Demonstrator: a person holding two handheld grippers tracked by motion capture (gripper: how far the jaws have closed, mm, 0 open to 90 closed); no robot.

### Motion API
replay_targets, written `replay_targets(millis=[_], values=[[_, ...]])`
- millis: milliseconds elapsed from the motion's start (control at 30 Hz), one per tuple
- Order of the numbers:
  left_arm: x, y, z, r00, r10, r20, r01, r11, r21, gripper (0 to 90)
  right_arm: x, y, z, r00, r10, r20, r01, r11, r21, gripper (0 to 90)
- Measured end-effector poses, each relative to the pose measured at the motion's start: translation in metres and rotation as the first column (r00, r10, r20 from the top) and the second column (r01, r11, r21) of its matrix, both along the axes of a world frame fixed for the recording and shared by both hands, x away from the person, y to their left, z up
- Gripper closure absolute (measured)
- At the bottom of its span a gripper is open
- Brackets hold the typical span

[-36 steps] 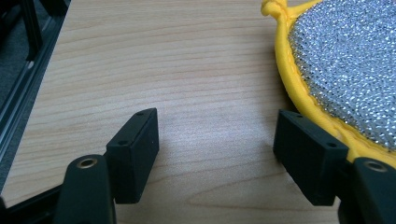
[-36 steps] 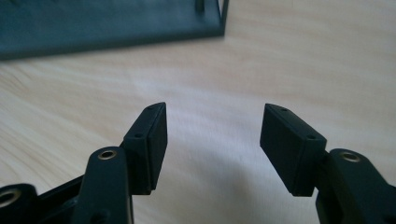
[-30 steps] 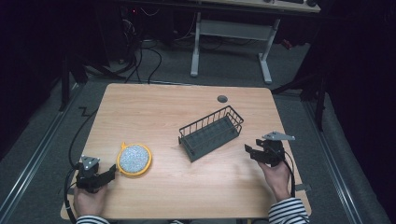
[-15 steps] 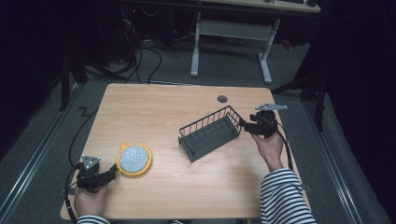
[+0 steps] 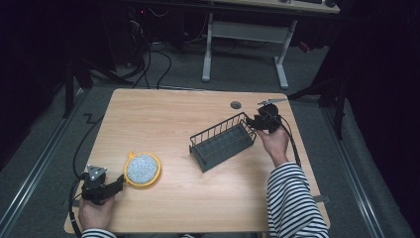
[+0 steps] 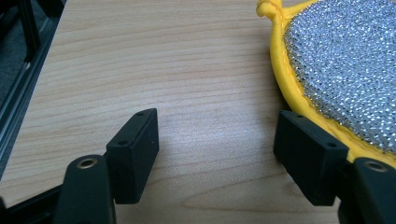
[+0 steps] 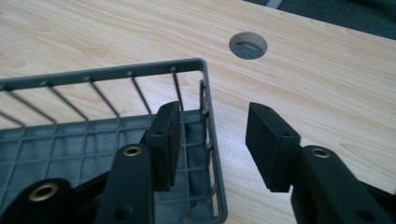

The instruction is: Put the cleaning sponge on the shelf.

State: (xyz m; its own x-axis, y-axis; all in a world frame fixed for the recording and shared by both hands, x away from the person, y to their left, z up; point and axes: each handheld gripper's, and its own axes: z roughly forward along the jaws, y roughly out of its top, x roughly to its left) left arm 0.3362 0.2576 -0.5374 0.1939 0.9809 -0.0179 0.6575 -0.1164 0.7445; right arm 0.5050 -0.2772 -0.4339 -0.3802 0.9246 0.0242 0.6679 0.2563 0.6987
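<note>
A dark grey wire basket (image 5: 218,145) lies at an angle on the wooden table (image 5: 163,119), right of centre. My right gripper (image 5: 256,123) is at its far right end. In the right gripper view the right gripper (image 7: 212,116) straddles the basket's end wall (image 7: 206,93), one jaw inside, one outside. The jaws have just been closing, with a gap still on the outer side. A round silver scourer with a yellow rim (image 5: 142,169) lies at the front left. My left gripper (image 5: 119,182) rests open beside it; the scourer (image 6: 345,60) sits just past the right-hand jaw.
A round cable hole (image 5: 236,105) is in the tabletop just behind the basket, also seen as the hole (image 7: 248,45). The table's left edge (image 6: 28,93) runs close to the left gripper. A desk frame and cables stand on the floor behind.
My right hand has moved from the front right of the table up to the basket's right end, and its jaws have narrowed around the end wall. The left hand has stayed put.
</note>
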Motion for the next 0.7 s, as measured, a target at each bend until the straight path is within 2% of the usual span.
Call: replay_targets(millis=[33,100,167,200,300,400,600,667,700], values=[[0.000,0.000,0.000,1.0000,-0.001,0.000,0.001,1.0000,0.000,32.3,0.003,0.001,-0.001,1.0000,-0.004,-0.001,0.004,1.000,-0.005,60.0],[0.000,0.000,0.000,1.0000,-0.002,0.000,0.002,1.0000,0.000,32.5,0.010,0.000,-0.006,0.9989,-0.025,-0.039,0.026,1.000,0.015,65.2],[0.000,0.000,0.000,1.0000,-0.005,0.001,0.005,1.0000,0.000,32.8,0.013,0.000,-0.009,0.9978,-0.027,-0.060,0.027,1.000,0.013,68.4],[0.000,0.000,0.000,1.0000,-0.005,0.001,0.005,1.0000,0.000,32.8,0.013,0.000,-0.009,0.9978,-0.027,-0.060,0.027,1.000,0.013,68.4],[0.000,0.000,0.000,1.0000,-0.005,0.001,0.005,1.0000,-0.001,32.8,0.015,0.004,-0.009,0.9975,-0.011,-0.070,0.012,1.000,0.009,78.1],[0.000,0.000,0.000,1.0000,-0.006,0.001,0.006,1.0000,-0.001,32.8,0.016,0.006,-0.010,0.9969,-0.002,-0.078,0.003,1.000,0.016,82.5],[0.000,0.000,0.000,1.0000,-0.008,0.001,0.008,1.0000,-0.001,32.5,0.019,0.007,-0.009,0.9941,-0.023,-0.106,0.029,0.998,0.055,84.2],[0.000,0.000,0.000,1.0000,-0.009,0.001,0.009,1.0000,-0.001,32.3,0.019,0.009,-0.009,0.9939,-0.029,-0.106,0.035,0.998,0.056,85.2],[0.000,0.000,0.000,0.9999,-0.010,0.000,0.010,0.9999,-0.001,32.3,0.020,0.013,-0.009,0.9932,-0.051,-0.105,0.056,0.997,0.049,85.4]])
